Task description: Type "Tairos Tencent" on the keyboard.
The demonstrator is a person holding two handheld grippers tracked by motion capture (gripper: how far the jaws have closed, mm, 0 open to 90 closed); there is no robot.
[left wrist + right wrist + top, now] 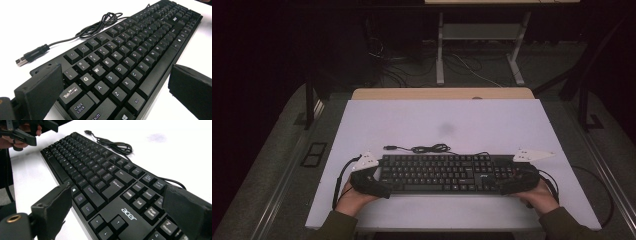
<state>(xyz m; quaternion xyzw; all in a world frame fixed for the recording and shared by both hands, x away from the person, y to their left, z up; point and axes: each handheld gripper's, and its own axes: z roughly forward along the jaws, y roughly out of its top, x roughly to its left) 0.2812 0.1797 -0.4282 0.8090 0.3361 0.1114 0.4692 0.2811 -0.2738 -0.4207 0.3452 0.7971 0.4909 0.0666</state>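
Dim room, dark walls. White surface (pixel 442 120) over a wooden edge (pixel 442 93). Grey floor (pixel 272 150) around it. Behind, white-legged desk frame (pixel 482 40) with loose cables (pixel 412 62) on the floor. Black floor socket (pixel 313 154) at left.

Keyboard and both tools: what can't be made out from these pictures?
- Keyboard ends, high view: covered by left tool and right tool, so contact is unclear.
- Key legends, high view: too small.
- Number pad, right gripper view: cut off by the edge.
- Cable exit, left gripper view: behind the keys.

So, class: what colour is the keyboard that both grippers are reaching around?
Black keyboard, with white key legends; the left gripper view shows it best.
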